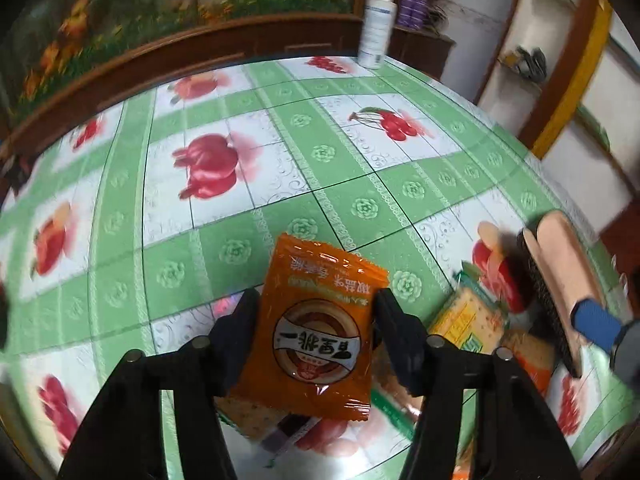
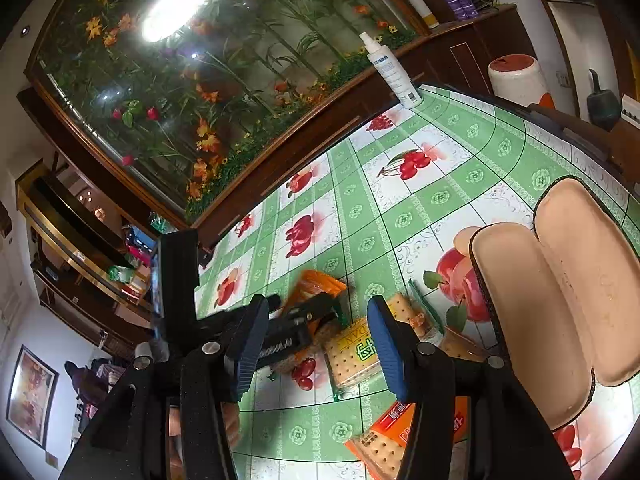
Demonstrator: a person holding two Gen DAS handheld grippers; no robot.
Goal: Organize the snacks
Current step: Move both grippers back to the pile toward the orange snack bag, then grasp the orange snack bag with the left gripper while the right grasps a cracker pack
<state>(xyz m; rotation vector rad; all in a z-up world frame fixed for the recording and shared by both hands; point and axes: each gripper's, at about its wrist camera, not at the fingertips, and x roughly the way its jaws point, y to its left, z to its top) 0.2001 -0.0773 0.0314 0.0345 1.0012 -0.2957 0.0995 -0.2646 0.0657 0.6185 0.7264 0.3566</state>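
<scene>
Early going: the left gripper is clamped on an orange snack packet above the table, the right gripper hangs released, the open case at right is empty, cracker packets lie loose nearby

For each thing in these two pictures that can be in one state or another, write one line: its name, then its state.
Left hand-held gripper: shut on the orange snack packet.
Right hand-held gripper: open, nothing between its fingers.
Glasses case: open, empty, lying on the table.
Spray bottle: upright, cap on.
Cracker packets: sealed, lying loose on the table.
</scene>
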